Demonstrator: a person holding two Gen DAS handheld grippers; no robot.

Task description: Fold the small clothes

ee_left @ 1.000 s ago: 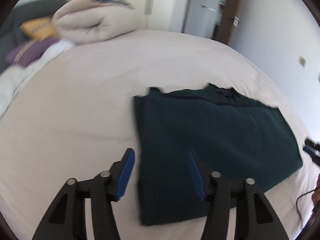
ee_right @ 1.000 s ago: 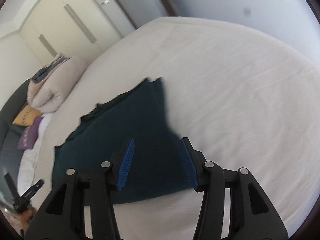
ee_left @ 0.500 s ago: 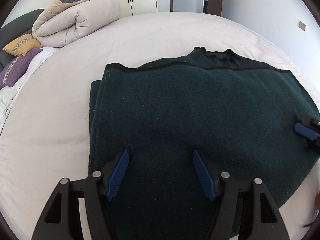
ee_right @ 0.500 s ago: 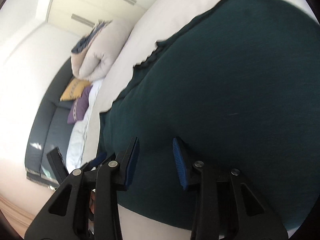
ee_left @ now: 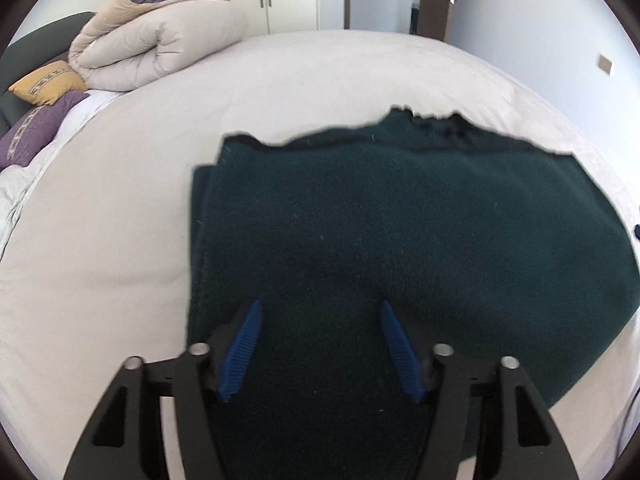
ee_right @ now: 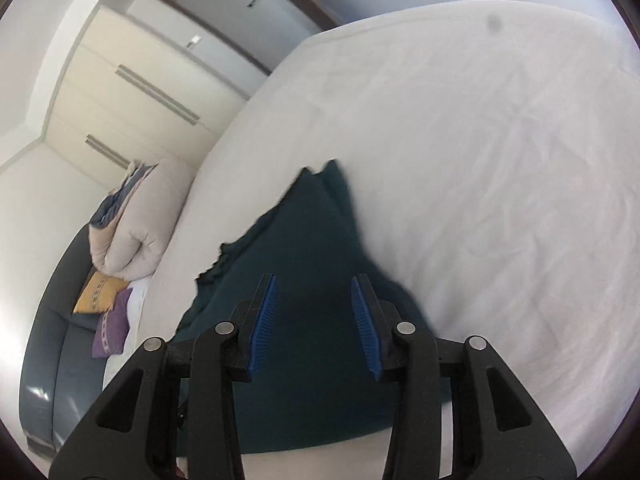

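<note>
A dark green knit sweater lies folded into a flat rectangle on the white bed, collar at its far edge. My left gripper is open and empty, over the sweater's near left part. In the right wrist view the same sweater lies under and ahead of my right gripper, which is open and empty above the sweater's near right end. Neither gripper holds cloth.
The white bed sheet spreads all around the sweater. A rolled beige duvet lies at the far left, with a yellow cushion and a purple cushion beside it. Wardrobe doors and a door stand behind.
Both grippers dipped close over the sweater half a second ago and have now drawn back and up. The right gripper's jaws are wider than then. The sweater lies in the same place.
</note>
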